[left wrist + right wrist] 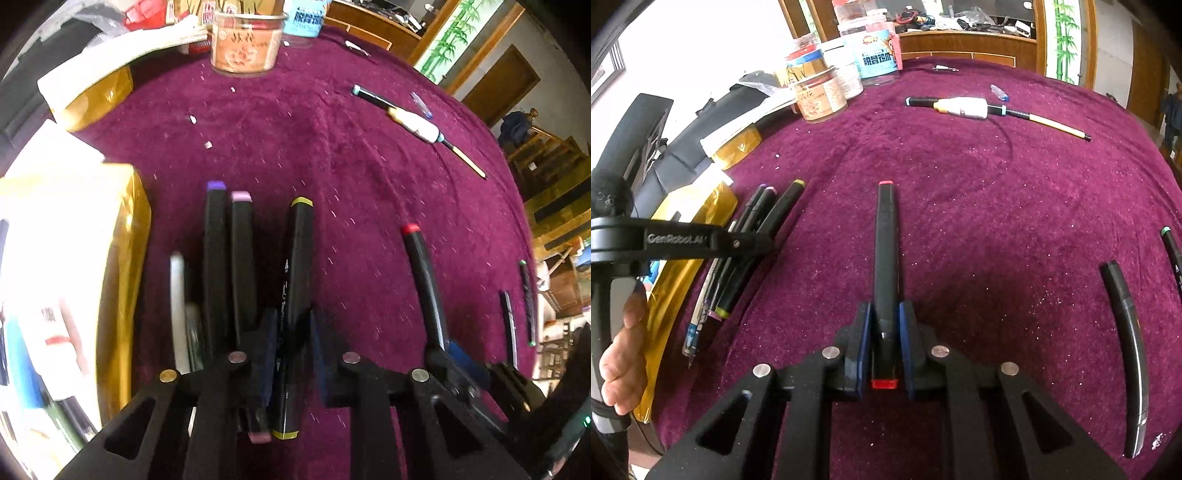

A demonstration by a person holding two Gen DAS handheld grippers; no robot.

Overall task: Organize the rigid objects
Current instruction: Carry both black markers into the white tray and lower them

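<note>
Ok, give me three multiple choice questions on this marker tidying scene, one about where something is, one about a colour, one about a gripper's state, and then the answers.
1. Where does the orange-labelled jar stand?
A. at the far edge of the cloth, by other containers
B. between the two grippers
C. on the gold box

2. What colour are the end caps of the marker in the right gripper?
A. green
B. red
C. purple

3. How is the left gripper?
A. wide open over bare cloth
B. closed on a white pen
C. closed on the yellow-capped marker

Answers:
1 A, the jar sits at the far side among tubs and bottles.
2 B, both ends of the red-capped marker show red.
3 C, the blue pads flank the marker's barrel beside the laid-out row.
</note>
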